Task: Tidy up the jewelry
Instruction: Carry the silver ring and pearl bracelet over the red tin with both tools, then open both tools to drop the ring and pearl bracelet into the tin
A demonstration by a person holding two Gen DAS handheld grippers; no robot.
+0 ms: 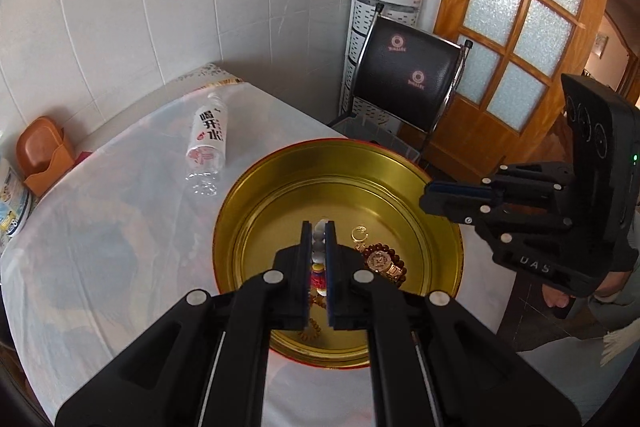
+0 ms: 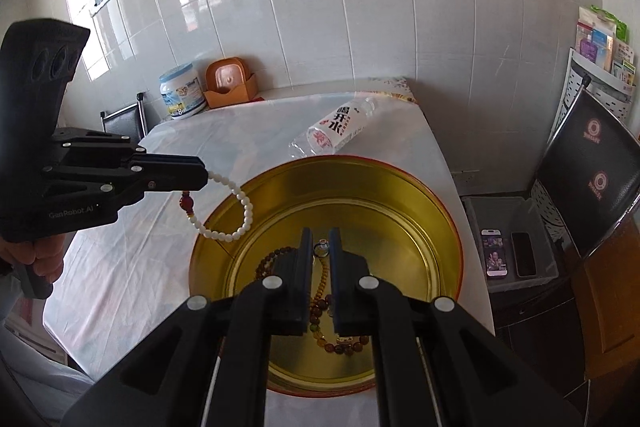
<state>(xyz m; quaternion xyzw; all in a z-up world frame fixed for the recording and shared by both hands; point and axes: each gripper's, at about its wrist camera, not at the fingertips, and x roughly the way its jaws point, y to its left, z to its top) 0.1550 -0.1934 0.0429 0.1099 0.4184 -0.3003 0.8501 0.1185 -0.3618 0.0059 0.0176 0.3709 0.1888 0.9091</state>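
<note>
Jewelry collects in the gold tin [image 2: 400, 183]: a watch [image 1: 380, 261] and dark bead strands [image 2: 340, 345] lie on its floor. Left gripper [image 2: 202, 177] reaches level over the tin's rim, clenched on a white bead bracelet [image 2: 240, 211], probably to drop it in. Right gripper [image 1: 426, 197], pressed closed and holding nothing, hovers above the opposite rim.

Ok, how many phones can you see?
2, both lying in the grey bin: the lit phone on the left, the dark phone right of it. Others may be hidden.
</note>
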